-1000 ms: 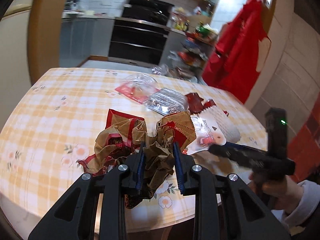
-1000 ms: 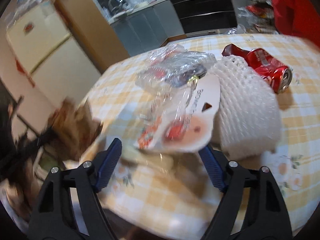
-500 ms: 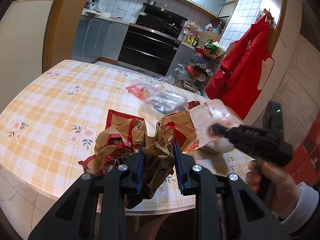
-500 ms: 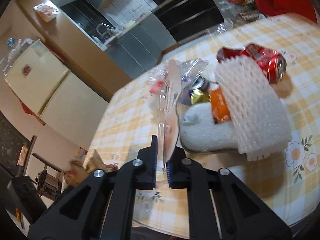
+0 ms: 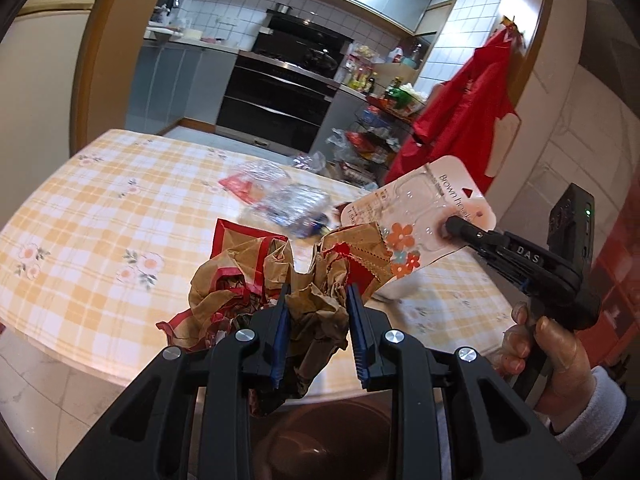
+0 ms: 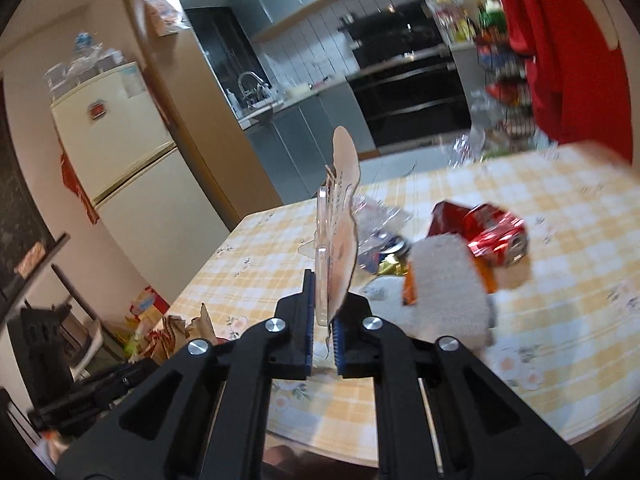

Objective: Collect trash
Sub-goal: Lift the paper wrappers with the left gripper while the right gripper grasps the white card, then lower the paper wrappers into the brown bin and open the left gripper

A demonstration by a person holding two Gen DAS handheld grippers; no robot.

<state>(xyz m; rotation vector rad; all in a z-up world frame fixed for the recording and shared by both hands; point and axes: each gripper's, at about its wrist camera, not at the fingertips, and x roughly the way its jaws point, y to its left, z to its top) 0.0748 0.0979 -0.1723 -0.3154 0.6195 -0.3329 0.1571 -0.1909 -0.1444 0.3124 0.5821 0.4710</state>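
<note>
My left gripper [image 5: 316,300] is shut on a crumpled brown and red paper bag [image 5: 280,276] and holds it above the table's near edge. My right gripper [image 6: 323,320] is shut on a flat blister card package [image 6: 338,240], seen edge-on; it also shows in the left wrist view [image 5: 420,220], lifted off the table beside the bag. On the table [image 6: 560,320] lie a crushed red can [image 6: 492,236], a white foam net sleeve [image 6: 448,292] and clear plastic wrappers [image 5: 292,204].
The table has a yellow checked floral cloth [image 5: 100,220]. A dark round container [image 5: 328,440] sits below the table edge under my left gripper. A red apron [image 5: 464,120] hangs at right. A fridge [image 6: 120,160] stands at left.
Both grippers have risen and pulled back from the table. The right gripper closed on the blister card and lifted it off the foam sleeve. The left keeps its hold on the bag.
</note>
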